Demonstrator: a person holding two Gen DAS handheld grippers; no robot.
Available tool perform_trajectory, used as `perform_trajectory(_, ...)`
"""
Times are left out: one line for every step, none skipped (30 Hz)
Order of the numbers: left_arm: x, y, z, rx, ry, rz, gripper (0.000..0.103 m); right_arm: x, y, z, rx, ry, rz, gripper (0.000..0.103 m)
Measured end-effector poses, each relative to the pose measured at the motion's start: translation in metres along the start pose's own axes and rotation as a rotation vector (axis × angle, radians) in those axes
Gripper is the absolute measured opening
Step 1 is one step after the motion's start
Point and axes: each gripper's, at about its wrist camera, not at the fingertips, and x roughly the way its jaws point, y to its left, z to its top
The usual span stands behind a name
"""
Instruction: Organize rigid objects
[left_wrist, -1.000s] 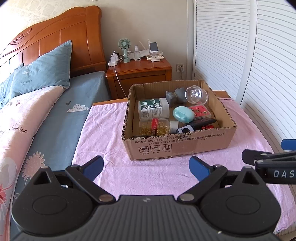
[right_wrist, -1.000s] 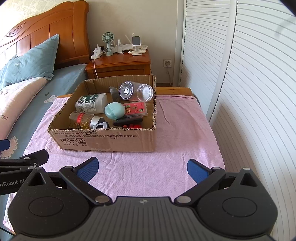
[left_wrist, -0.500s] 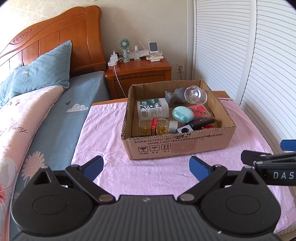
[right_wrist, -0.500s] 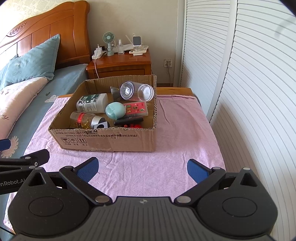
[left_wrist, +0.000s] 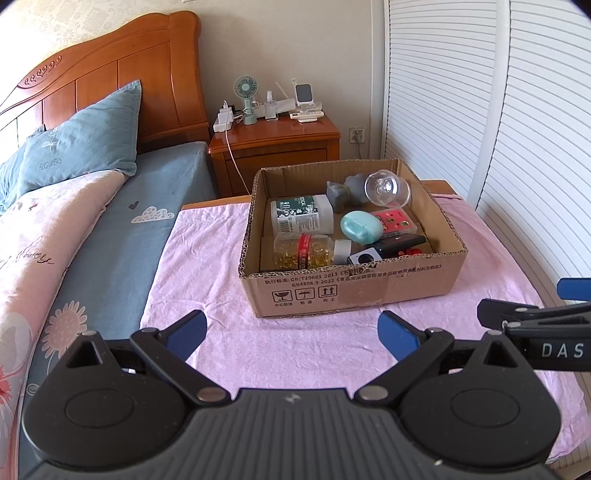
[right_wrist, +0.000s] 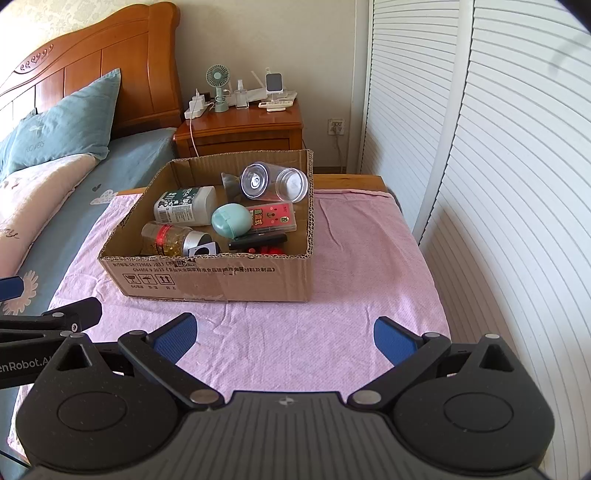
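A cardboard box (left_wrist: 354, 291) (right_wrist: 221, 280) stands on a pink cloth. Inside lie a white bottle (left_wrist: 301, 218) (right_wrist: 184, 211), a capsule jar with a red band (left_wrist: 303, 251) (right_wrist: 166, 238), a mint oval case (left_wrist: 360, 227) (right_wrist: 231, 220), a red card pack (left_wrist: 395, 221) (right_wrist: 273, 218), a clear cup (left_wrist: 386, 188) (right_wrist: 273, 182), a grey lump (left_wrist: 343, 194) and a black bar (left_wrist: 399, 243) (right_wrist: 258, 242). My left gripper (left_wrist: 291, 332) and right gripper (right_wrist: 284, 336) hover open in front of the box, both empty.
The pink cloth (left_wrist: 207, 258) (right_wrist: 369, 258) covers a low table beside a bed (left_wrist: 92, 240). A wooden nightstand (left_wrist: 273, 144) with a small fan and chargers stands behind. White slatted doors (right_wrist: 480, 147) run along the right.
Both views have shifted only slightly; the box sits a touch closer in the left wrist view. Nothing inside the box has moved and both grippers stay open.
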Motion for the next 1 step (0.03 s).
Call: perform_trajectory(0.0001,0.0,0.0,0.0,0.0,0.0,0.099,0.0,0.0,0.0,0.0,0.0,0.0,0.103)
